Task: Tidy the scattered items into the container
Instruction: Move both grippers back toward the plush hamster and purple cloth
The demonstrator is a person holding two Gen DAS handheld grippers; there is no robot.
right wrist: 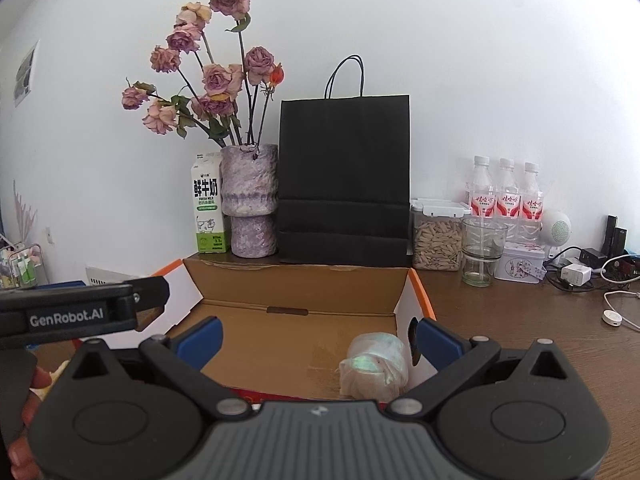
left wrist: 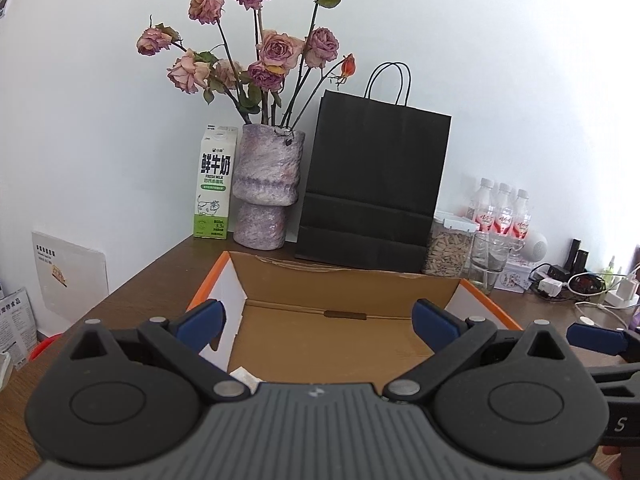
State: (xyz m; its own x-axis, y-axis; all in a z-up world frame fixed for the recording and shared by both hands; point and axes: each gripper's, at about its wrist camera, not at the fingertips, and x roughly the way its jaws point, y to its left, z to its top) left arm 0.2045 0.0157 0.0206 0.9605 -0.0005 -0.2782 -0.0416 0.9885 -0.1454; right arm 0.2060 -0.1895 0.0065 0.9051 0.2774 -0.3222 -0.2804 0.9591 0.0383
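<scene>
Two views look into the same open cardboard box [left wrist: 320,340] on the brown worktop [left wrist: 160,280]. Only the left wrist view shows a white crumpled scrap [left wrist: 246,376] at the box's near left corner, just beside the left gripper [left wrist: 320,316], whose blue fingers [left wrist: 204,318] stand wide apart over the box and hold nothing. Only the right wrist view shows a pale wrapped bundle [right wrist: 374,364] lying on the box floor at the near right, between the spread, empty fingers of the right gripper [right wrist: 318,338] and nearer its right one. Far behind the box stand a milk carton [right wrist: 208,208], a vase [right wrist: 250,200] and a black bag [right wrist: 344,180]. Bare worktop lies right of the orange-edged wall.
</scene>
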